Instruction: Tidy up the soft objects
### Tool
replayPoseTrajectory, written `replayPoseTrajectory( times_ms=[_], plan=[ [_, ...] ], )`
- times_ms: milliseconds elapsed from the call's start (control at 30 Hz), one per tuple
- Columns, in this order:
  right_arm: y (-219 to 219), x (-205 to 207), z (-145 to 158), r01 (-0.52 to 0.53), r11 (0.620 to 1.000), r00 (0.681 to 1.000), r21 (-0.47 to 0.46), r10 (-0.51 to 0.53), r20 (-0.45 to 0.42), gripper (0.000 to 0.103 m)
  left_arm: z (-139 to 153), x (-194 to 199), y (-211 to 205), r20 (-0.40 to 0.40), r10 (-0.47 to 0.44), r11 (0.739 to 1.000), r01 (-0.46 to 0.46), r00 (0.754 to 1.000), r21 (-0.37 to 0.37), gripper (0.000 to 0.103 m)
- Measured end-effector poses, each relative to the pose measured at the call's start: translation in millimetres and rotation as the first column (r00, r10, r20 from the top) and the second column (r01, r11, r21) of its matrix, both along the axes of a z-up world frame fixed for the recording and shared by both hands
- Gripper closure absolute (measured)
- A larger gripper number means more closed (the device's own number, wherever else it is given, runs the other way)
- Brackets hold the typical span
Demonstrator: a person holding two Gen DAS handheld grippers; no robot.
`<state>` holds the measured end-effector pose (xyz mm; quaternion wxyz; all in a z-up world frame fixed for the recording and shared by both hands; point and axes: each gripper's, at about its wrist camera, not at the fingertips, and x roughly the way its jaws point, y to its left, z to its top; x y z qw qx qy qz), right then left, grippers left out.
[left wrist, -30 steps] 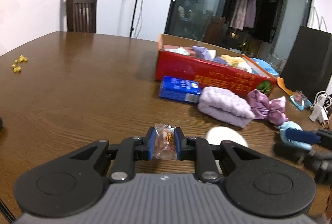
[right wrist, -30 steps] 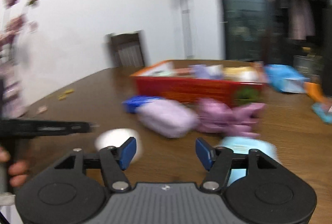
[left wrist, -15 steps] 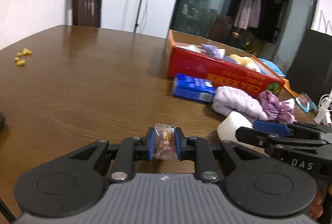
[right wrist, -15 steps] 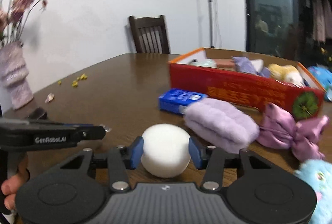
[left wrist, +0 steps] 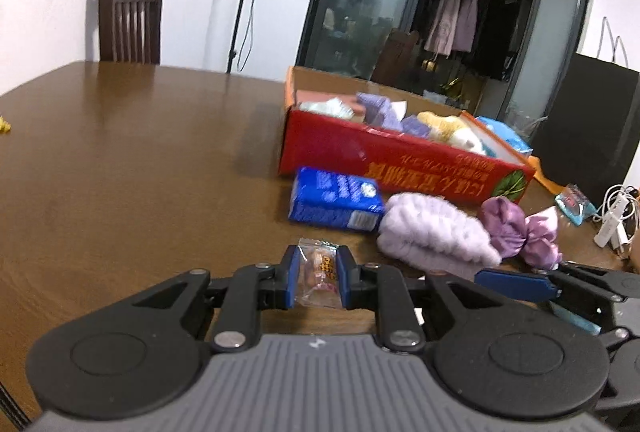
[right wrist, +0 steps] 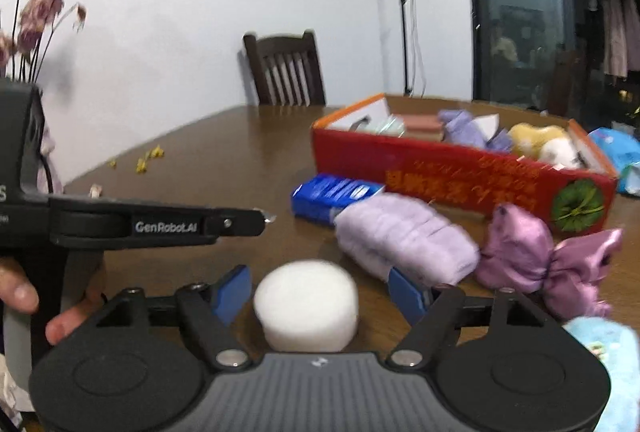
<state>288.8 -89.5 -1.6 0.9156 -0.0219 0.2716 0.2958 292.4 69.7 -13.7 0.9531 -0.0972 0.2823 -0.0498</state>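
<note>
Sponge handling is the step we are judging as in hand. We are holding the right gripper (right wrist: pixel 318 296) with its jaws standing wide apart, gripping nothing, and the white round sponge (right wrist: pixel 307 310) is sitting on the table (right wrist: pixel 224 168) between its blue pads (right wrist: pixel 232 292), touching neither as far as we are able to tell. Relative to the red box (right wrist: pixel 464 172), the sponge is lying well in front of the near wall, on our side of the fluffy purple cloth (right wrist: pixel 404 240) and the blue packet (right wrist: pixel 332 194), which are both lying just in front of that wall. The pink satin bow (right wrist: pixel 548 264) is resting in front of the box's right end, touching the purple cloth.

We are keeping the left gripper (left wrist: pixel 318 282) closed on a small clear candy wrapper (left wrist: pixel 318 278), pinched at its middle between the pads.

We are judging the sponge to be very light, soft and springy, with a matte surface that is unlikely to be slipping. We are recommending a hold across its curved side wall, at mid-height, with the pads squarely opposed. Excess closing force is likely to be squashing it rather than damaging it; a hold too near the top edge is risking a roll-out. The box is already holding several soft things, so we are expecting to be lifting the sponge over the near wall.
</note>
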Motion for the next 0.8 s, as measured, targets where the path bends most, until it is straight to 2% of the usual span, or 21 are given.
replayPoseTrajectory(
  times_ms=[67, 100, 133, 267, 367, 400, 433, 500, 567, 633, 700, 733, 767, 800],
  plan=[
    [10.0, 1.3, -4.4, -0.025, 0.999, 1.0, -0.024, 0.024, -0.007, 0.031, -1.5, -1.9, 4.7, -0.006, 0.012, 1.0, -0.012, 1.0, -0.007, 0.083],
    [13.5, 2.7, -6.5, -0.019, 0.999, 1.0, -0.037, 0.019, -0.014, 0.037, -0.9, -2.6, 6.6, -0.005, 0.016, 1.0, -0.016, 1.0, -0.008, 0.083],
    [14.9, 3.9, -6.8, -0.014, 0.999, 1.0, -0.041, 0.014, -0.018, 0.048, 0.9, -3.0, 7.7, -0.002, 0.019, 1.0, -0.019, 1.0, -0.004, 0.083],
    [-2.1, 8.6, 18.4, -0.003, 0.999, 1.0, 0.039, 0.002, 0.025, 0.049, 27.7, 8.4, 7.6, 0.066, -0.022, 1.0, 0.022, 0.998, -0.007, 0.083],
    [-19.8, 38.0, 56.1, 0.04, 0.998, 0.993, 0.054, -0.046, 0.107, 0.049, 65.3, 40.5, 3.5, 0.147, -0.086, 0.996, 0.088, 0.985, -0.005, 0.083],
    [-25.2, 54.5, 68.6, 0.062, 0.996, 0.99, 0.058, -0.069, 0.125, 0.049, 76.6, 58.4, 2.2, 0.15, -0.108, 0.994, 0.111, 0.983, -0.01, 0.083],
    [-29.0, 75.3, 79.2, 0.074, 0.995, 0.989, 0.068, -0.082, 0.124, 0.049, 85.6, 80.4, 0.9, 0.136, -0.134, 0.99, 0.138, 0.982, -0.027, 0.083],
    [-33.7, 131.4, 93.2, 0.095, 0.991, 0.993, 0.099, -0.1, 0.055, 0.049, 93.3, 125.3, -5.4, 0.085, -0.188, 0.981, 0.19, 0.979, -0.027, 0.083],
    [-28.9, 186.4, 94.0, 0.134, 0.987, 0.991, 0.086, -0.132, -0.026, 0.049, 85.4, 170.2, -14.4, 0.002, -0.171, 0.985, 0.17, 0.985, 0.039, 0.083],
    [-16.6, 229.0, 86.3, 0.166, 0.985, 0.985, 0.043, -0.163, -0.064, 0.049, 69.3, 199.6, -20.8, -0.077, -0.175, 0.979, 0.182, 0.982, 0.092, 0.082],
    [-5.4, 263.5, 72.3, 0.184, 0.982, 0.976, 0.042, -0.177, -0.128, 0.048, 56.1, 209.3, -26.0, -0.094, -0.173, 0.97, 0.186, 0.98, 0.158, 0.069],
    [1.2, 276.6, 64.9, 0.186, 0.981, 0.972, 0.046, -0.177, -0.156, 0.046, 51.7, 210.0, -25.9, -0.088, -0.166, 0.969, 0.179, 0.982, 0.169, 0.057],
    [7.9, 285.6, 58.8, 0.189, 0.981, 0.968, 0.04, -0.179, -0.175, 0.045, 49.1, 209.8, -22.7, -0.081, -0.16, 0.973, 0.171, 0.984, 0.157, 0.048],
    [12.8, 289.6, 54.7, 0.185, 0.982, 0.967, 0.031, -0.177, -0.183, 0.045, 47.8, 209.8, -19.0, -0.082, -0.158, 0.975, 0.168, 0.984, 0.144, 0.046]
  ],
)
